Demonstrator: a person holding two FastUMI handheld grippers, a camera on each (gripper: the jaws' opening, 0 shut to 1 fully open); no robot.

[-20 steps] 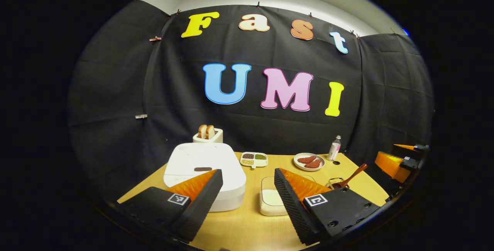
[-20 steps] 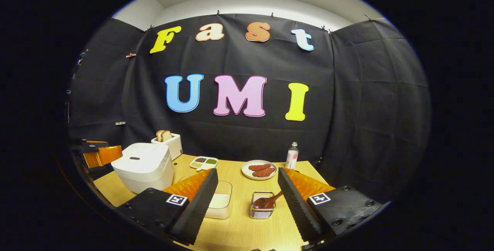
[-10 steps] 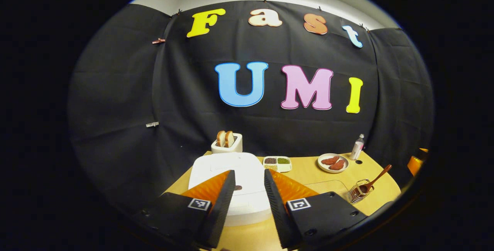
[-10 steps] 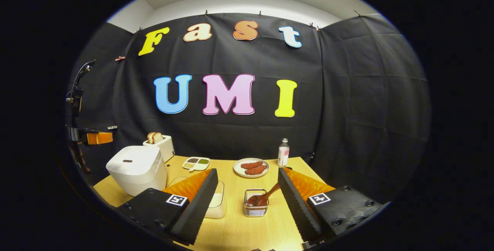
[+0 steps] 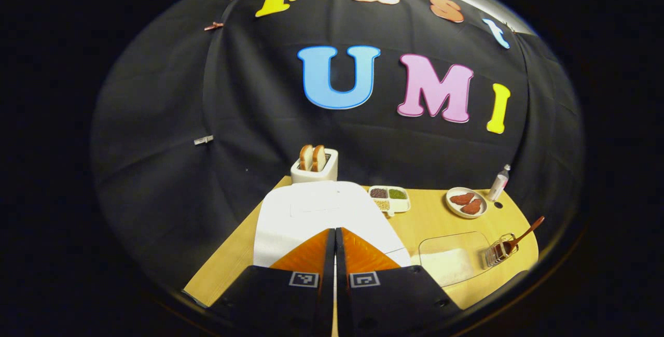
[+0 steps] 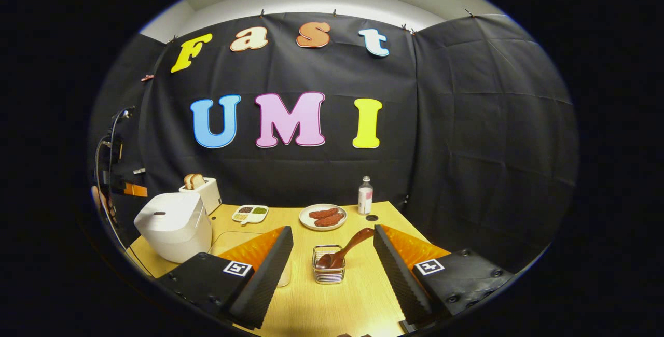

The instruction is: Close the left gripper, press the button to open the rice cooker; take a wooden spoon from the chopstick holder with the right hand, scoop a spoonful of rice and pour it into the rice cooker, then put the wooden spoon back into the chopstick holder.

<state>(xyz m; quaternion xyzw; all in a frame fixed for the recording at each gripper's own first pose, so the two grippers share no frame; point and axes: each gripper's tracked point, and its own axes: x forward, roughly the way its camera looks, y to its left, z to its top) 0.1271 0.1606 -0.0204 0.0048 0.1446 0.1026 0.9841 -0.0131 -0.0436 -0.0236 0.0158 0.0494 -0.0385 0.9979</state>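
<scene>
The white rice cooker (image 5: 316, 211) stands with its lid down, right under my left gripper (image 5: 335, 230), whose fingers are shut with nothing between them and hide the cooker's front. A wooden spoon (image 5: 525, 230) leans in the wire chopstick holder (image 5: 497, 255) at the right, next to a clear box of rice (image 5: 450, 260). In the right gripper view the holder (image 6: 329, 271) with the spoon (image 6: 343, 250) sits on the table ahead, between the fingers of my open right gripper (image 6: 331, 230), apart from both. The cooker (image 6: 174, 223) is at the left, with the left gripper (image 6: 132, 190) above and behind it.
Behind the cooker a toaster (image 5: 314, 165) holds two bread slices. A divided dish of grains (image 5: 389, 198), a plate of sausages (image 5: 466, 202) and a small bottle (image 5: 499, 182) line the table's far side. A hand (image 6: 98, 200) shows at the left edge.
My left gripper went from open to shut and moved up over the rice cooker. The right gripper turned slightly, so the holder and spoon now sit more central between its fingers.
</scene>
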